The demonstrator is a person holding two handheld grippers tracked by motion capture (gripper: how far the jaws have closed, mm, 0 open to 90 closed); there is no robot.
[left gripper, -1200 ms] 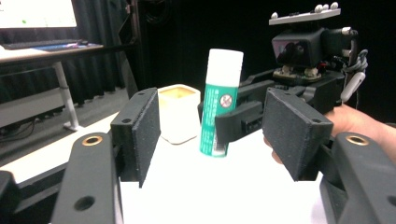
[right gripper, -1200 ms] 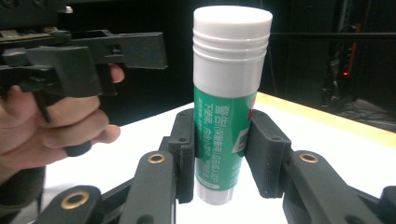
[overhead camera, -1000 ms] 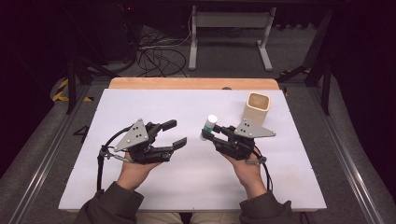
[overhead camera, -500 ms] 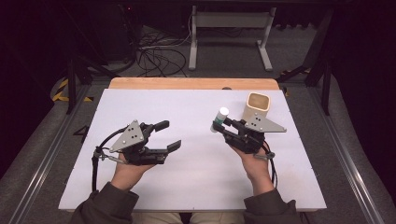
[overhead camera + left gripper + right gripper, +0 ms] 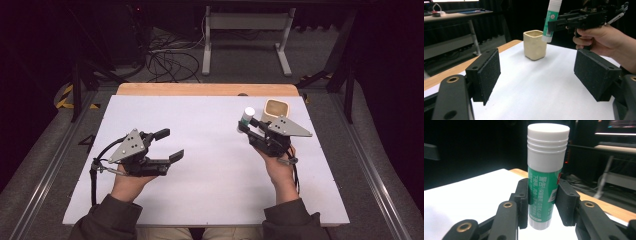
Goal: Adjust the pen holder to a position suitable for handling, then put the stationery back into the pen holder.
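A green glue stick (image 5: 545,182) with a white cap stands upright between the pads of my right gripper (image 5: 542,200), which is shut on it. In the high view the glue stick (image 5: 247,118) and right gripper (image 5: 246,128) hang just left of a cream square cup (image 5: 275,109) at the table's back right. From the left gripper view the glue stick (image 5: 551,18) hovers beside the cup (image 5: 534,45), a little to its right. My left gripper (image 5: 168,145) is at the table's left; its jaws have just been opening, with nothing between the black pads (image 5: 487,72).
A white sheet (image 5: 210,170) covers the table, with a wooden strip (image 5: 205,89) along the far edge. Beyond the table stand a metal stand (image 5: 245,35) and loose cables (image 5: 165,60) on the floor. Metal rails run along both sides.
My right hand carried the glue stick back and to the right, close to the cup. The left gripper's jaws spread wider and the left hand drifted slightly left.
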